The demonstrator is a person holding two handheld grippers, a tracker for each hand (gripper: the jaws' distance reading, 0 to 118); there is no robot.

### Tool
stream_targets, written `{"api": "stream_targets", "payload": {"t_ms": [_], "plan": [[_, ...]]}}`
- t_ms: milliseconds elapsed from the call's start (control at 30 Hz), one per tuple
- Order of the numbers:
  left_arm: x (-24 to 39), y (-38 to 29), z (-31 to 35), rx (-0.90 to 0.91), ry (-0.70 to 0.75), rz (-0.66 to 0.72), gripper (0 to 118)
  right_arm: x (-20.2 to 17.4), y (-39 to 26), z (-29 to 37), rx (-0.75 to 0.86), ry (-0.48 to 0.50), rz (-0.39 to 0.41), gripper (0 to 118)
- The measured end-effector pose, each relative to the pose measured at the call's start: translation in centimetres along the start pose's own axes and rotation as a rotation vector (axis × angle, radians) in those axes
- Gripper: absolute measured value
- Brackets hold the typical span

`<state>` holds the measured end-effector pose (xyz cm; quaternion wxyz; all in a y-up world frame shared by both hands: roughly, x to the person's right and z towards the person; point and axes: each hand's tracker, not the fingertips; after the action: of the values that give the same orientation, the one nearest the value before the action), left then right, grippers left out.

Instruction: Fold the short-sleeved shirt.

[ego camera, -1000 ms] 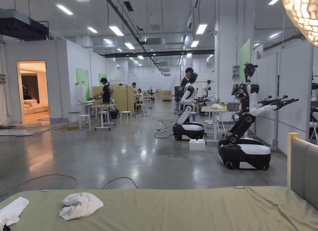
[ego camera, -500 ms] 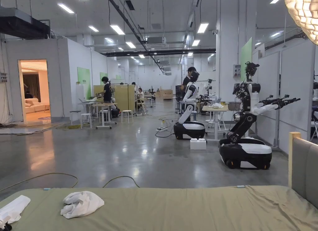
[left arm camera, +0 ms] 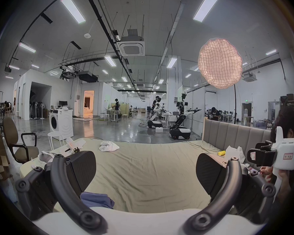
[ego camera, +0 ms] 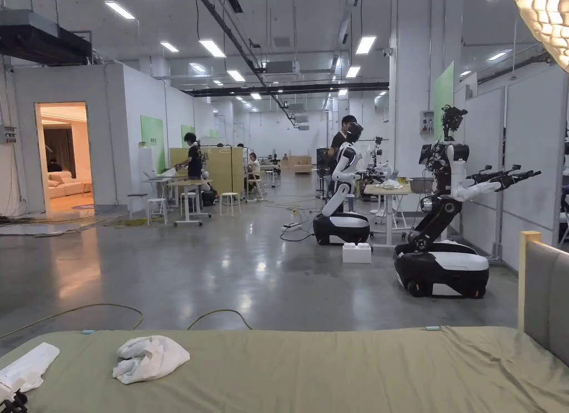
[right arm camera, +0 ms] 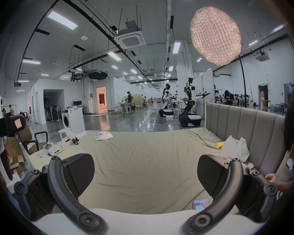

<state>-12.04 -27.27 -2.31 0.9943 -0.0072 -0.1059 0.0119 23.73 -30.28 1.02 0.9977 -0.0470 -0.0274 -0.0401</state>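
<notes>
Two grippers hang over the bed (left arm camera: 143,174): the left gripper (left arm camera: 145,170) and right gripper (right arm camera: 145,170), each with jaws spread wide, gripping nothing. One blue shirt (left arm camera: 97,200) lies bunched just below the left jaws. Farther off lies one crumpled white cloth (ego camera: 149,358). Since a second ago nothing on the bed has moved.

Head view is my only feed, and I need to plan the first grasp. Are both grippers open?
Observer: The left gripper is open, with its jaws wide apart and only the green sheet showing between them.
Operator: And the right one?
Observer: The right gripper is open too and holds nothing.
Operator: Is there anything close to them that I can't see?
Observer: A blue cloth lies on the sheet next to the left gripper's left jaw.
</notes>
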Motion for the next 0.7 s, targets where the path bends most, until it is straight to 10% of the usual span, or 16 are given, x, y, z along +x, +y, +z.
{"api": "stream_targets", "payload": {"t_ms": [467, 700], "plan": [[0.0, -0.2, -0.6, -0.032, -0.031, 0.066, 118, -2.5, 3.8, -0.1, -0.188, -0.009, -0.461, 118], [0.0, -0.1, -0.5, -0.039, -0.030, 0.059, 118, -2.6, 3.8, -0.4, -0.204, -0.129, -0.441, 118]]}}
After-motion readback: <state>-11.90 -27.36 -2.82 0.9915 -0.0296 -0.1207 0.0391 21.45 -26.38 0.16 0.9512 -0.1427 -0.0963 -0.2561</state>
